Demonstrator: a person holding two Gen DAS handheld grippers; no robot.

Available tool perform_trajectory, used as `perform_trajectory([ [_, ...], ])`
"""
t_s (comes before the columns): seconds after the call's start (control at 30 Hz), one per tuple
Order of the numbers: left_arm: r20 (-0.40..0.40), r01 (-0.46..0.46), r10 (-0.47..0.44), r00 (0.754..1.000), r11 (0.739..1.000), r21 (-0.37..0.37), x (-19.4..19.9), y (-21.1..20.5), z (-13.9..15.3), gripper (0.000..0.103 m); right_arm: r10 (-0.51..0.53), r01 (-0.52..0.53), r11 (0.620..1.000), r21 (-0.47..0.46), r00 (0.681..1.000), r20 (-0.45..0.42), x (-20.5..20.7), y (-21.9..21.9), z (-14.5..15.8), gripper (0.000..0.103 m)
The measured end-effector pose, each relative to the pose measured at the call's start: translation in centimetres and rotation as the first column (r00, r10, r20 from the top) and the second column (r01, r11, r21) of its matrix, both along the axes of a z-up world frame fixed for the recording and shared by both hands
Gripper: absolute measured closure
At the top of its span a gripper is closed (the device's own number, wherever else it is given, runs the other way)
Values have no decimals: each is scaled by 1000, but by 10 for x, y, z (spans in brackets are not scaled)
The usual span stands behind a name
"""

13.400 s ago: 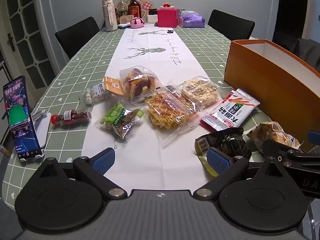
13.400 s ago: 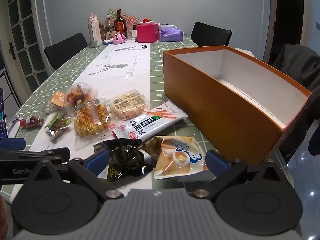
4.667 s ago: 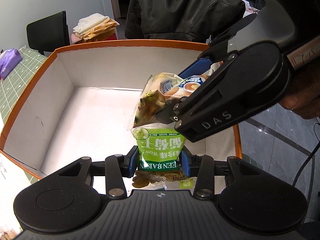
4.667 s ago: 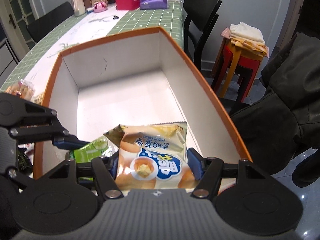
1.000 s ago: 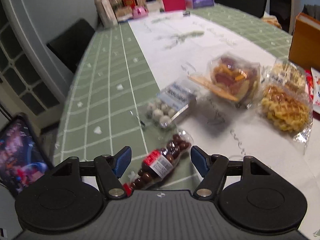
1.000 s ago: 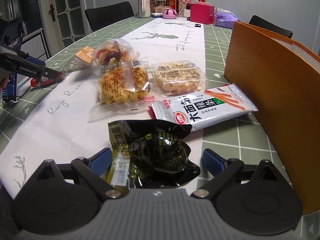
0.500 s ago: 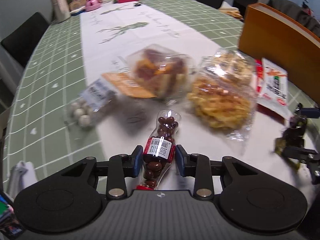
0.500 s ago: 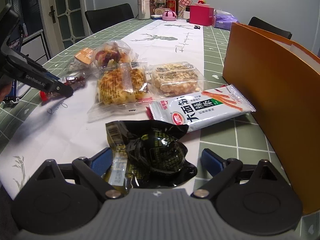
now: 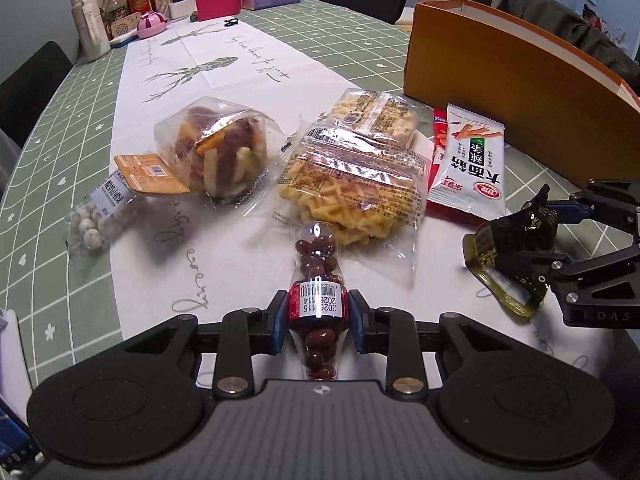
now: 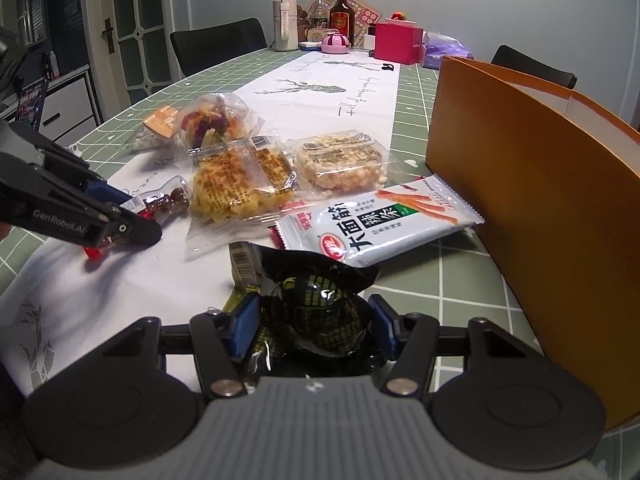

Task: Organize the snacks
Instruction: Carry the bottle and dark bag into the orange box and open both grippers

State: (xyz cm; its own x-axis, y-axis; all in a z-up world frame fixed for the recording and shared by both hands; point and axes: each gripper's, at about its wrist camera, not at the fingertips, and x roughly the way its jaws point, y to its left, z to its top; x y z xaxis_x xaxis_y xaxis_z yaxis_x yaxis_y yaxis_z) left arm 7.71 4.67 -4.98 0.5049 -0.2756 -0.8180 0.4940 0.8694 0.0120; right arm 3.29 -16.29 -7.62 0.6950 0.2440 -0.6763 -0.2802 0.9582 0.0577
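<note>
My left gripper (image 9: 318,320) is shut on a clear tube of chocolate balls (image 9: 317,280) with a red label, held just above the white runner; both also show in the right wrist view (image 10: 120,220). My right gripper (image 10: 312,330) is shut on a black snack packet (image 10: 320,312) at the table's near edge, also seen in the left wrist view (image 9: 516,240). The orange box (image 10: 532,184) stands to the right. A white and red spicy-strip packet (image 10: 384,220), two clear packs of yellow crackers (image 9: 352,192), a mixed dried-fruit bag (image 9: 220,148) and a bag of white balls (image 9: 96,220) lie on the runner.
Bottles, a pink box (image 10: 398,42) and a purple tissue pack stand at the table's far end. Black chairs (image 10: 218,46) stand around the table. A phone edge shows at the far left of the left wrist view.
My right gripper has closed on the black packet. My left gripper, holding the chocolate tube, has moved slightly right toward the snacks and the box.
</note>
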Motion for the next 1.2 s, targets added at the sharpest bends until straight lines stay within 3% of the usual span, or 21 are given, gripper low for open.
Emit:
perform_trajectory([
  [0.1,10,-24,25,1000,1000,-13,-6,1,-1,68,2,-2,1000,-1,1000,1,0,-1,0,46],
  [0.17,29,-48,48,998,999,-11,-8,1,-2,59,2,-2,1000,-2,1000,2,1,-2,0,46],
  [0.2,34,-58,58,998,998,-11,-9,0,-2,48,2,-2,1000,-4,1000,3,1,-1,0,45],
  [0.23,35,-66,67,997,998,-17,-9,0,-4,45,1,-1,1000,-3,1000,4,1,-1,0,45],
  [0.27,37,-73,74,997,997,-29,-10,1,-4,46,1,-1,1000,-3,1000,4,0,-1,-1,45],
  [0.33,43,-75,77,996,996,-42,-13,-1,-4,69,1,-1,1000,0,1000,3,-1,-2,0,45],
  [0.7,61,-69,72,996,996,-49,-30,-8,7,69,4,-4,1000,13,1000,11,-4,-6,4,48],
  [1.2,129,-13,21,991,998,-64,-35,-30,41,69,-17,15,999,31,996,83,-13,-25,36,51],
])
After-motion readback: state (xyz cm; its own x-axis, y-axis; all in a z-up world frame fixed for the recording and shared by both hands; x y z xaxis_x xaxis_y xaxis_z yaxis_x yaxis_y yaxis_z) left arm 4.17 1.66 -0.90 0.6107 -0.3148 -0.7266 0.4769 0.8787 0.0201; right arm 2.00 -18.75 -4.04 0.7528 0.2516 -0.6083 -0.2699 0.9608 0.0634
